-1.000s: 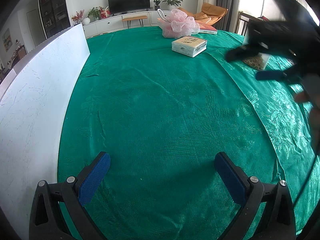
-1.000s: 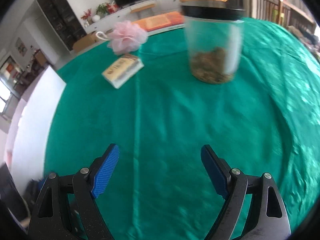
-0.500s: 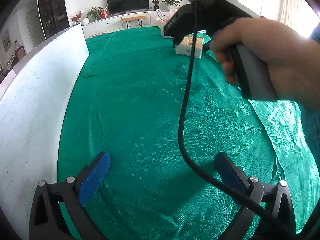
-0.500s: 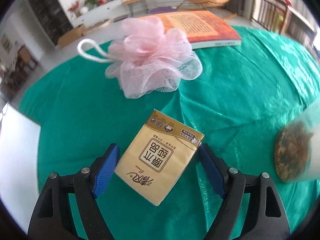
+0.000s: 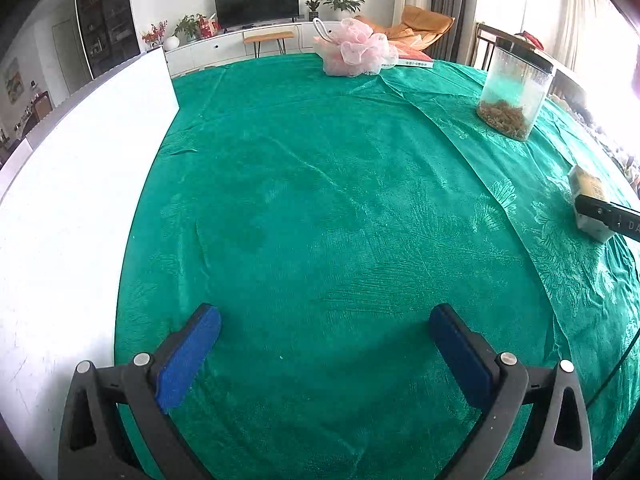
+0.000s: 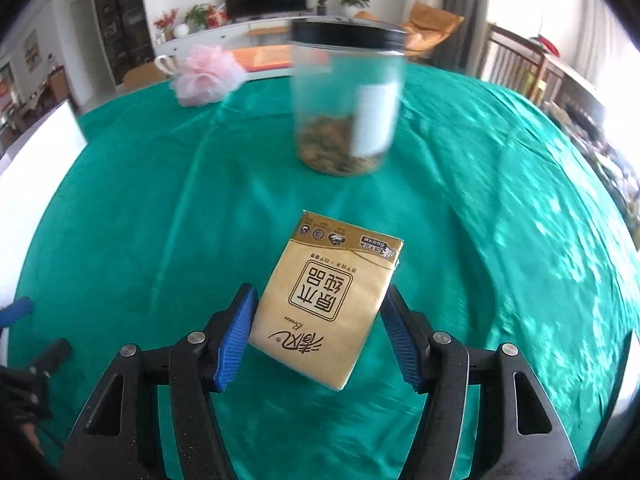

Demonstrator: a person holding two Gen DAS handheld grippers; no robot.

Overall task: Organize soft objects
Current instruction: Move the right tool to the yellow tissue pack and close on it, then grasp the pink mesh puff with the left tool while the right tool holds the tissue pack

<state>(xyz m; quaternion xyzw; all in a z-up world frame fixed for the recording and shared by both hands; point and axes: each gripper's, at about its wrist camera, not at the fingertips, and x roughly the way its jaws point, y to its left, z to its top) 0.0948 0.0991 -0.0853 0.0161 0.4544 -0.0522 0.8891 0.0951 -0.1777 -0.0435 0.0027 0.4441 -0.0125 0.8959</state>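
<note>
Scanning left to right: my left gripper [image 5: 325, 350] hangs released over bare green desk [image 5: 320, 208]; the right gripper [image 6: 318, 334] grips the tissue pack [image 6: 326, 306], apparently lifted, with the jar [image 6: 347, 100] beyond. I'd squeeze gently, keep it level, and avoid that jar.

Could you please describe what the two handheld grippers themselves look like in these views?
Both the left gripper and right gripper have black plastic arms with triangular cut-outs and silver bolts, ending in blue ribbed pads. A thin black cable runs along the right edge of the left view.
</note>
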